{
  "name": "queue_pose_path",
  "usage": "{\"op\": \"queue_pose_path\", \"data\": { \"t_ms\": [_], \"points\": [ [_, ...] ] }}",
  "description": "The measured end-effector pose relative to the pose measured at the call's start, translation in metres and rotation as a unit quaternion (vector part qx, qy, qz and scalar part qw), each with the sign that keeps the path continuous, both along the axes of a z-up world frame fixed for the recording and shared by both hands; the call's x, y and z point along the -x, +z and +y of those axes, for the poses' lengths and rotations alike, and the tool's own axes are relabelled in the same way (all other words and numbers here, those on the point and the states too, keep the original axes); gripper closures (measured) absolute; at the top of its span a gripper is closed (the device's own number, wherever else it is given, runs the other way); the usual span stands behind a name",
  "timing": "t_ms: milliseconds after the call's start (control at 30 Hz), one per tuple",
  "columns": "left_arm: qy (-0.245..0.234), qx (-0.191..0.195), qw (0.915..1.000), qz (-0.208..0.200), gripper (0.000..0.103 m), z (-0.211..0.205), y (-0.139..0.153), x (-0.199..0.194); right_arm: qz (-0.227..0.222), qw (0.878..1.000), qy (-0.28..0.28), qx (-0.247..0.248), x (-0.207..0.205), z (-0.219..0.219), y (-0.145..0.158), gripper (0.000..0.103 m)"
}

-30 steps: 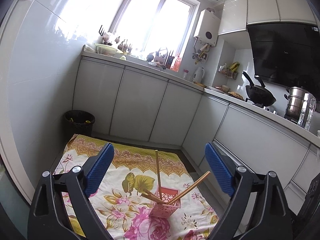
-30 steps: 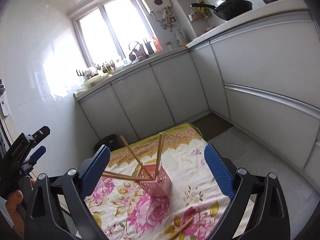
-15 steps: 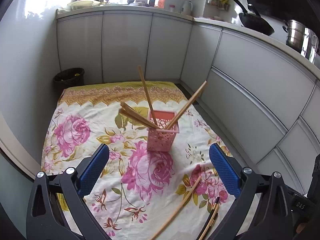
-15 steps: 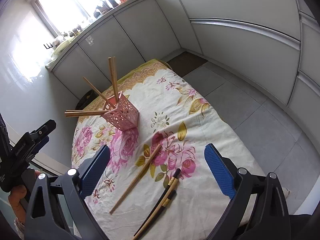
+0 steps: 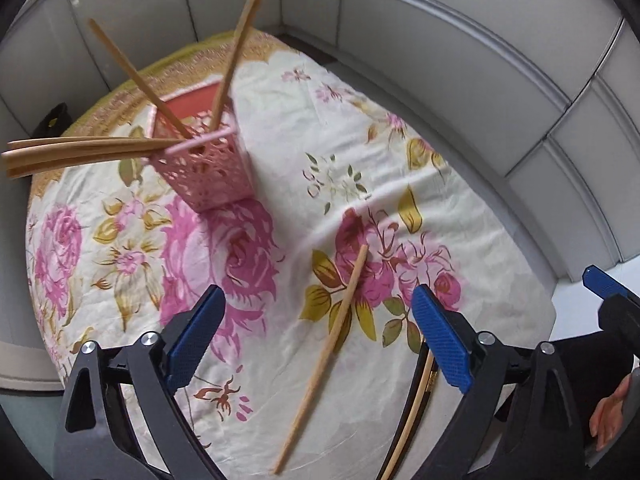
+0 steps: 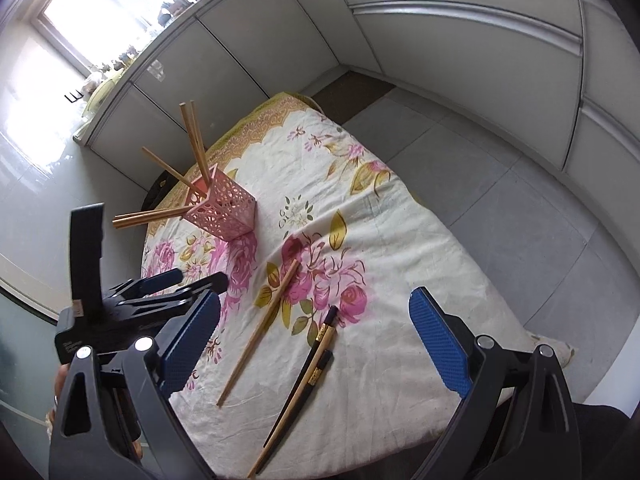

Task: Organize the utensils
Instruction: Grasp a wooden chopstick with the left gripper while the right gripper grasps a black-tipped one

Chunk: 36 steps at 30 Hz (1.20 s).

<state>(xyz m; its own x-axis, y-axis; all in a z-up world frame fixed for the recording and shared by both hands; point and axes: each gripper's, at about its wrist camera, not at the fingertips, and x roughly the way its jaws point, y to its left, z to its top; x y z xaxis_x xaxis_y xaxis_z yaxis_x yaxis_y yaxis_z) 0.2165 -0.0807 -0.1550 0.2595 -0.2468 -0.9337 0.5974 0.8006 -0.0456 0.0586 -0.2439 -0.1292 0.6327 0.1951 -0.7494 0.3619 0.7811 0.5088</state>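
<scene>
Your left hand-held gripper (image 5: pixel 316 334) hangs spread wide over the near part of the floral cloth-covered worktop (image 5: pixel 460 184), its blue pads (image 5: pixel 192 338) pinching nothing. Between them, on the cloth, lies a single pale wooden chopstick (image 5: pixel 326 354), running from the pink rose print toward the near edge. Just beside the right pad, a dark chopstick pair with gold bands (image 5: pixel 414 412) shows only in part, hidden behind the gripper frame.

Your right hand-held gripper (image 6: pixel 314 336) is likewise spread and holds nothing. From its camera you see the pale chopstick (image 6: pixel 260 330) and the dark pair (image 6: pixel 308 376) lying side by side but apart, both slanting toward the near edge. The left gripper's black body (image 6: pixel 120 312) sits at the worktop's left edge.

The pink perforated square plastic holder (image 5: pixel 208 164) stands upright toward the far left side of the worktop, well apart from the loose chopsticks. Several pale wooden chopsticks (image 6: pixel 194 140) lean out of it in different directions, two nearly level over its left rim.
</scene>
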Motion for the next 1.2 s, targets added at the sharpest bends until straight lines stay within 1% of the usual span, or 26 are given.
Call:
{"op": "queue_pose_path", "data": {
  "t_ms": [33,100,167,267,367,433,500,567,600,633,700,733,767,800,833,867,933,967,1067,1133,1200],
  "points": [
    [-0.013,-0.015,0.9996,0.020,0.032,-0.009,-0.011,-0.004,0.008,1.000,0.002,-0.008,-0.001,-0.001,-0.005,0.010],
    [-0.035,-0.040,0.9975,0.047,0.044,-0.025,-0.028,-0.011,0.022,1.000,0.004,-0.019,-0.002,-0.003,-0.013,0.010],
    [-0.040,-0.063,0.9952,0.063,0.047,-0.037,-0.043,-0.018,0.032,0.999,0.005,-0.030,-0.003,-0.005,-0.020,0.010],
    [-0.042,-0.082,0.9927,0.078,0.051,-0.047,-0.060,-0.025,0.045,0.998,0.002,-0.044,-0.004,-0.010,-0.028,0.010],
    [-0.040,-0.079,0.9923,0.086,0.053,-0.049,-0.070,-0.028,0.054,0.997,-0.003,-0.057,-0.003,-0.016,-0.035,0.010],
    [-0.043,-0.075,0.9921,0.091,0.057,-0.049,-0.075,-0.028,0.060,0.997,-0.004,-0.057,-0.004,-0.017,-0.039,0.010],
    [-0.049,-0.078,0.9915,0.092,0.064,-0.051,-0.080,-0.026,0.069,0.996,-0.004,-0.064,-0.006,-0.017,-0.044,0.010],
    [-0.061,-0.079,0.9919,0.079,0.072,-0.053,-0.080,-0.024,0.080,0.994,-0.003,-0.077,-0.009,-0.017,-0.052,0.010],
    [-0.064,-0.078,0.9919,0.076,0.087,-0.054,-0.080,-0.022,0.087,0.993,-0.003,-0.084,-0.011,-0.016,-0.056,0.010],
    [-0.065,-0.078,0.9922,0.073,0.095,-0.054,-0.079,-0.021,0.097,0.991,-0.002,-0.090,-0.014,-0.015,-0.061,0.010],
    [-0.060,-0.073,0.9935,0.064,0.097,-0.046,-0.079,-0.017,0.124,0.987,0.008,-0.100,-0.023,-0.008,-0.073,0.011],
    [-0.053,-0.066,0.9945,0.062,0.097,-0.042,-0.080,-0.015,0.135,0.985,0.015,-0.106,-0.028,-0.004,-0.079,0.014],
    [-0.045,-0.059,0.9956,0.058,0.097,-0.034,-0.078,-0.013,0.149,0.982,0.019,-0.110,-0.033,0.000,-0.086,0.024],
    [-0.036,-0.049,0.9966,0.056,0.097,-0.025,-0.076,-0.011,0.166,0.979,0.022,-0.114,-0.039,0.003,-0.093,0.031],
    [-0.029,-0.035,0.9973,0.057,0.097,-0.014,-0.074,-0.008,0.183,0.976,0.026,-0.118,-0.044,0.006,-0.101,0.042],
    [-0.022,-0.023,0.9979,0.056,0.097,-0.003,-0.071,-0.005,0.197,0.972,0.032,-0.124,-0.048,0.009,-0.108,0.058],
    [-0.010,-0.005,0.9987,0.049,0.097,0.017,-0.063,0.001,0.220,0.966,0.036,-0.131,-0.055,0.014,-0.117,0.073],
    [-0.006,0.003,0.9990,0.045,0.097,0.026,-0.059,0.004,0.224,0.966,0.035,-0.127,-0.056,0.016,-0.118,0.077],
    [0.006,0.020,0.9995,0.025,0.097,0.044,-0.041,0.007,0.236,0.965,0.037,-0.109,-0.062,0.023,-0.116,0.083],
    [0.007,0.035,0.9992,0.016,0.097,0.054,-0.028,0.009,0.245,0.963,0.037,-0.102,-0.065,0.027,-0.115,0.083],
    [0.011,0.045,0.9989,0.010,0.097,0.055,-0.016,0.007,0.255,0.962,0.036,-0.095,-0.068,0.031,-0.116,0.083]
  ]
}}
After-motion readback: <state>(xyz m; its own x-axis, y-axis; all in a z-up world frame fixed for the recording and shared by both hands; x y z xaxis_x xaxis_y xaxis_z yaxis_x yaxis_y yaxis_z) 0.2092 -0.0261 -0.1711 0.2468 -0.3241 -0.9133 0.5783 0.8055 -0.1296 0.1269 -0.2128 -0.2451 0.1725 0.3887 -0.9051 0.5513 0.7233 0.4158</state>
